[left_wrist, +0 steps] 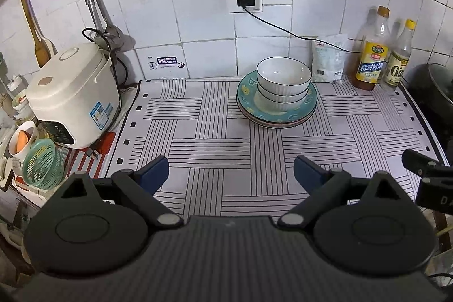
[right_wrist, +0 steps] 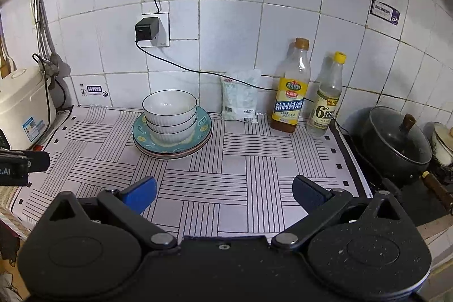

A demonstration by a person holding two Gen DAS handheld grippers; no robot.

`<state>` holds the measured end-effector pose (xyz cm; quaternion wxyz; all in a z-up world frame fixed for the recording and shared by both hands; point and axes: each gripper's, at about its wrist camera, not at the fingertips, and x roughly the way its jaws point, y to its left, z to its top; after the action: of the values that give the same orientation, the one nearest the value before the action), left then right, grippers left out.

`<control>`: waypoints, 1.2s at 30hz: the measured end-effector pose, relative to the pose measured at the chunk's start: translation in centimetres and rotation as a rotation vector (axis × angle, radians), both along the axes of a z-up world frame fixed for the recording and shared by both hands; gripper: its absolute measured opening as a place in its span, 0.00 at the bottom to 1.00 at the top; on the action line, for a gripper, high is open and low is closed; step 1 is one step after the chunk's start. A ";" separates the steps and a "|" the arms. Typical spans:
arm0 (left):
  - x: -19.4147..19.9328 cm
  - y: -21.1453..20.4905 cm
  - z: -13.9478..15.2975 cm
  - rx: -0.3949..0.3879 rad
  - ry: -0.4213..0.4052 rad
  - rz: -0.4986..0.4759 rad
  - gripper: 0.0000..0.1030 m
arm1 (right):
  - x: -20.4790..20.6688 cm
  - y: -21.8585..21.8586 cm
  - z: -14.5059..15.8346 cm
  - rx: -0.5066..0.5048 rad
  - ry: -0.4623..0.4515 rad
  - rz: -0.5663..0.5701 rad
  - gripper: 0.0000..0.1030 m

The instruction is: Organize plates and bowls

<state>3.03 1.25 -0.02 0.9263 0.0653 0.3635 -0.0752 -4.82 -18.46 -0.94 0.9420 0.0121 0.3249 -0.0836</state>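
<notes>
Three white ribbed bowls sit nested on a stack of plates, the top plate teal with yellow marks. The stack rests on the striped mat near the tiled wall. My left gripper is open, low over the mat's near side, well short of the stack, nothing between its blue-padded fingers. My right gripper is open too, hovering over the mat to the right and in front of the stack. Each gripper's edge shows in the other's view.
A white rice cooker stands left of the mat, with a green basket beside it. A salt bag, two bottles and a black lidded pot are at the right. A cable runs along the wall.
</notes>
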 end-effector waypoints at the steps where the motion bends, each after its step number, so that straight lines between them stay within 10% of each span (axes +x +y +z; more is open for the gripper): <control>1: 0.0 0.0 0.0 0.001 0.000 -0.001 0.93 | 0.0 0.0 0.0 -0.004 -0.001 -0.002 1.00; 36: 1.3 -0.2 -0.4 0.015 0.017 -0.028 0.93 | 1.1 -0.3 -0.4 0.004 0.023 -0.022 1.00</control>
<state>4.30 1.06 -0.46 0.9216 0.0766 0.3707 -0.0859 -3.70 -18.80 -1.32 0.9371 0.0167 0.3359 -0.0933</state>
